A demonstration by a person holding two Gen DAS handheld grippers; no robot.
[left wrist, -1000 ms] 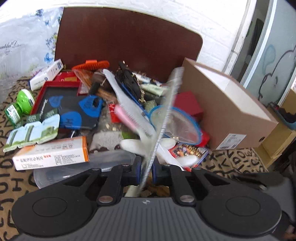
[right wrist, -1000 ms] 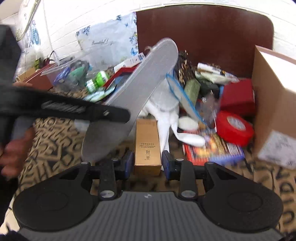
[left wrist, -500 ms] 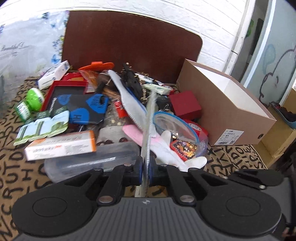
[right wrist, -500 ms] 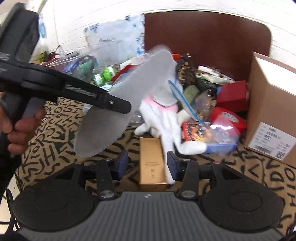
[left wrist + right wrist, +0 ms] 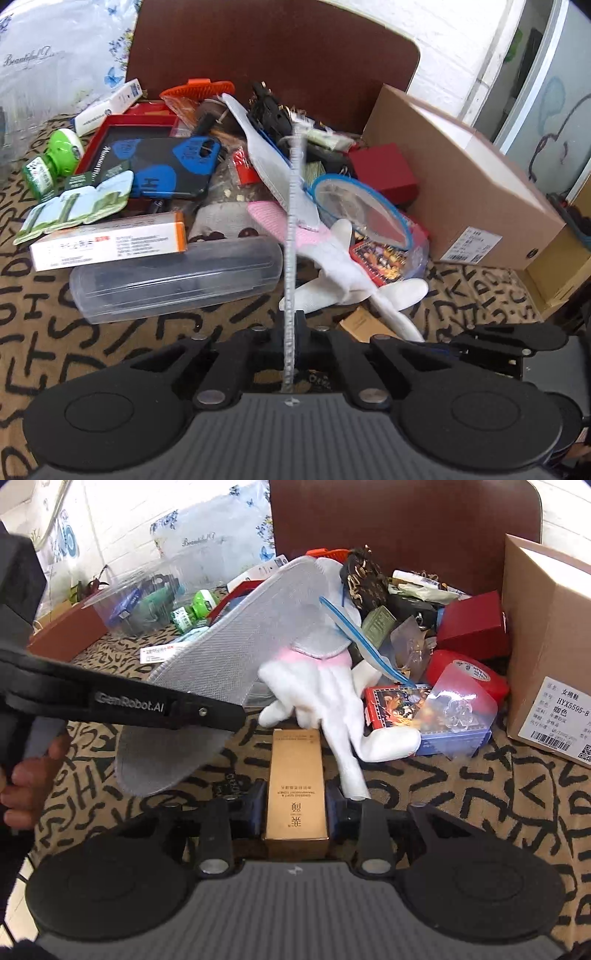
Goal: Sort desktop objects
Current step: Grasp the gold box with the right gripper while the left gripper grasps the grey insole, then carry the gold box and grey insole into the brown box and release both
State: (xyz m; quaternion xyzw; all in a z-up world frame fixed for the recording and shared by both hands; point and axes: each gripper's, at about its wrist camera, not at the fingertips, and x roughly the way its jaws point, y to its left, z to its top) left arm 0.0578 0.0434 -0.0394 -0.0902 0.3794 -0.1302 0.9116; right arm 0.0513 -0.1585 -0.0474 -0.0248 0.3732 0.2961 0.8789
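Insole (image 5: 290, 236) edge-on left, broadside right

Bare patterned tabletop (image 5: 110, 332) on my left side is passable. Ahead, clear plastic case (image 5: 173, 277) and white glove (image 5: 332, 701) block the way; cardboard box (image 5: 546, 646) walls off the right.

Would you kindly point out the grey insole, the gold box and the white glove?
grey insole (image 5: 236, 646), right wrist view, middle of its flat face.
gold box (image 5: 297, 786), right wrist view, its top face.
white glove (image 5: 317, 690), right wrist view, its palm.
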